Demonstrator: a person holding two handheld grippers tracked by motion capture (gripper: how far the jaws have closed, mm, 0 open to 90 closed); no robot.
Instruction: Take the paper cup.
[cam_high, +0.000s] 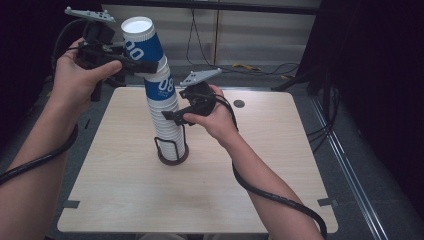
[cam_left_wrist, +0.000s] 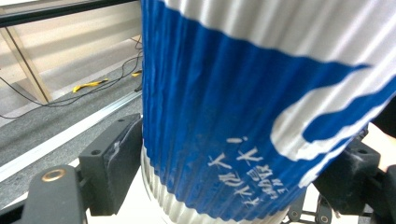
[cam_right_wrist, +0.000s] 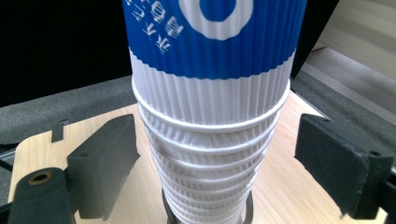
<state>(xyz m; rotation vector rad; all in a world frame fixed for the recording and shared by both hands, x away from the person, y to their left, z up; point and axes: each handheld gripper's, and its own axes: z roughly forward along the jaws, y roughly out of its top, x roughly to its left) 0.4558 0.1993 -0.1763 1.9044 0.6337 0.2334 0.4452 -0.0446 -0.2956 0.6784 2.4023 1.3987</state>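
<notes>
The person is working on a tall stack of cups (cam_high: 167, 120) standing in a black wire holder (cam_high: 172, 150) at about the middle of the desk (cam_high: 125, 190). The holder is keeping the stack upright, so the cups can be pulled off the top one at a time.

The left gripper (cam_high: 142, 65), up at the far left, is clamping the top cup (cam_high: 142, 45), the blue one with the white rim; in the left gripper view its fingers (cam_left_wrist: 112, 163) are pressing on the cup's ribbed wall (cam_left_wrist: 224, 116) from both sides. That cup is tilting to the left, its base sitting in the blue cup below (cam_high: 161, 85), so it is probably being worked loose.

The right gripper (cam_high: 170, 116) is waiting at the middle of the stack from the right. In the right gripper view its fingers (cam_right_wrist: 107, 163) are standing wide on either side of the white cups (cam_right_wrist: 210, 140), apart from them and gripping nothing. My reading is that it is there to brace the stack against the pull, so that only the top cup comes away.

Counted: one stack, one holder, two grippers. Two cups are showing their blue bands; below them about ten white rims are nesting closely, too tight for an exact count.
</notes>
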